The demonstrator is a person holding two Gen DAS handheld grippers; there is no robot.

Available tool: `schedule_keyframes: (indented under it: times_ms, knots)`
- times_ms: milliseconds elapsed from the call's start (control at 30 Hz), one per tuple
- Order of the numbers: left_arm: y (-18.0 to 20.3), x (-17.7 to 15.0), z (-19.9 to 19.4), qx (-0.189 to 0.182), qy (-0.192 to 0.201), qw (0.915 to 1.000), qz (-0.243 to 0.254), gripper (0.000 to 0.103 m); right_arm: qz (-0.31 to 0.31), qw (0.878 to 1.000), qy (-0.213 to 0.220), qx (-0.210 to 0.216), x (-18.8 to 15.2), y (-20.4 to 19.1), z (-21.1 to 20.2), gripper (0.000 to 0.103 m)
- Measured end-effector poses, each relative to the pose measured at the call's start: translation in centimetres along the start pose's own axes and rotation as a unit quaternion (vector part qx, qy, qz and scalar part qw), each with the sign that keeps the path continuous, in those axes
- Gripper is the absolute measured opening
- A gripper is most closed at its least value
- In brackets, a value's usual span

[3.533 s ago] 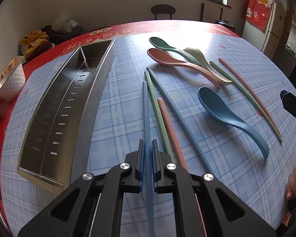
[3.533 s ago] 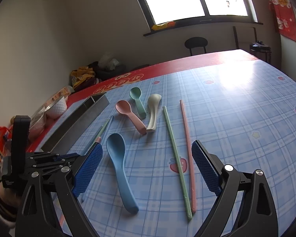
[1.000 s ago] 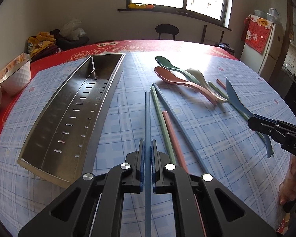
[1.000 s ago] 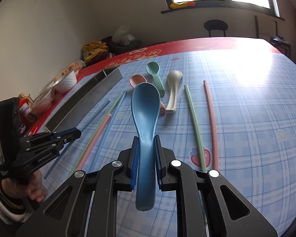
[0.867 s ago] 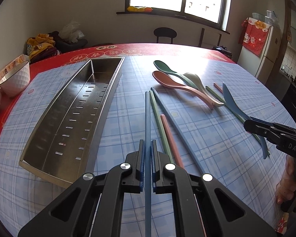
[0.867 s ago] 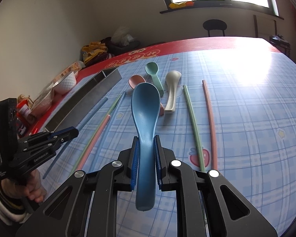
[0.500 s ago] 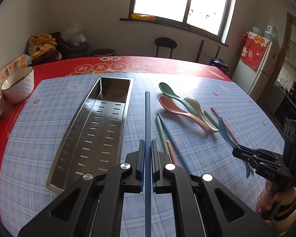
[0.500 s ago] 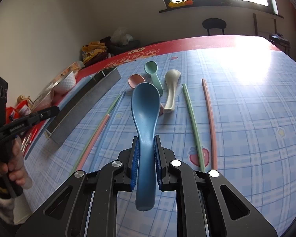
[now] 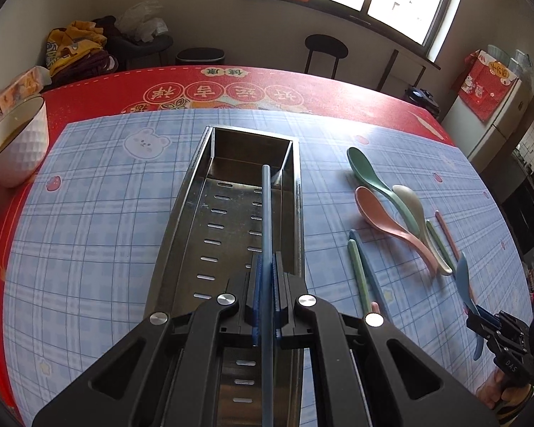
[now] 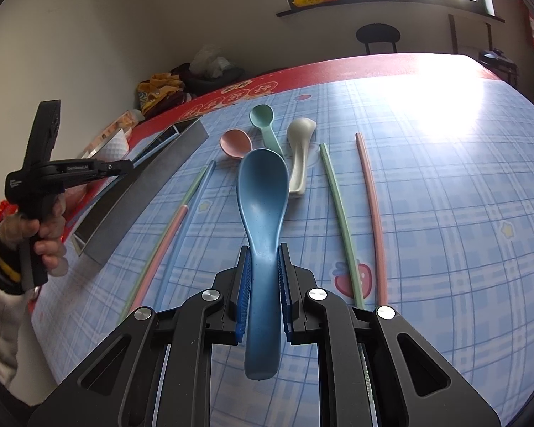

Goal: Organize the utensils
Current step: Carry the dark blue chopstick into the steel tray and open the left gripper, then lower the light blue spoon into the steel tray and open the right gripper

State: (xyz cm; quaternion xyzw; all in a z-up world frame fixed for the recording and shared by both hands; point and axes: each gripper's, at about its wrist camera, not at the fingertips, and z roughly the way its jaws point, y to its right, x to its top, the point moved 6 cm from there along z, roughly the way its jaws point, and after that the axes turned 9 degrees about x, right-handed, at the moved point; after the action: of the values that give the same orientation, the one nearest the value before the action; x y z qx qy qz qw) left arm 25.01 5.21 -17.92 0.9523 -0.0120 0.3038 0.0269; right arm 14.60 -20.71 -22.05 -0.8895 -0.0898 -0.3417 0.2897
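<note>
Steel tray (image 9: 195, 185) holds nothing yet; left claw (image 9: 265, 281) grips blue chopstick (image 9: 266, 213) over it, right claw (image 10: 263, 277) grips blue spoon (image 10: 263, 192); other utensils lie on bench (image 10: 462, 195).

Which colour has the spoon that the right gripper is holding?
The spoon is blue, clamped in the right gripper; the right wrist view shows it best.

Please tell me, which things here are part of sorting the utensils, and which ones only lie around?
Job: left gripper holding blue chopstick; right gripper holding blue spoon; metal tray; pink spoon; green chopstick.

Lying about: white bowl; stool.
</note>
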Motion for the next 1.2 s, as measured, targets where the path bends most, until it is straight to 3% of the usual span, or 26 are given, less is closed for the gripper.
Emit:
schedule_keyframes:
  times_ms: [300,433,500,600,667,733,833,1033,1200]
  knots:
    - [0.4,-0.2,2.6,-0.001,-0.05,0.9987,0.009,0.006,0.006,1.0,-0.001,-0.009,0.0,0.2,0.2,0.015]
    - [0.2,0.0,2.4,0.001,-0.042,0.9991,0.01,0.009,0.007,1.0,-0.002,-0.011,0.0,0.3,0.3,0.015]
    - [0.1,0.2,1.4,0.006,-0.02,0.9997,0.012,0.016,0.006,1.0,-0.001,-0.011,0.0,0.3,0.3,0.015]
    - [0.1,0.2,-0.9,0.026,0.03,0.9987,0.033,0.037,0.007,1.0,-0.001,-0.012,0.0,0.3,0.2,0.015]
    - [0.1,-0.2,-2.5,0.036,0.063,0.9962,0.048,0.061,0.006,1.0,-0.002,-0.013,-0.1,0.3,0.3,0.015]
    - [-0.3,-0.8,-3.8,0.038,0.088,0.994,0.052,0.077,0.006,1.0,-0.003,-0.013,-0.1,0.3,0.3,0.015]
    - [-1.2,-2.1,-5.2,0.048,0.119,0.9902,0.055,0.091,0.009,1.0,-0.002,-0.016,-0.1,0.4,0.3,0.015]
    - [-4.2,-4.8,-6.1,0.096,0.146,0.9827,0.061,0.097,0.004,0.999,-0.011,-0.044,-0.2,0.3,0.7,0.015]
    - [-7.2,-6.0,-5.7,0.095,0.158,0.9822,0.038,0.097,0.0,0.997,-0.027,-0.076,-0.1,0.4,1.0,0.015]
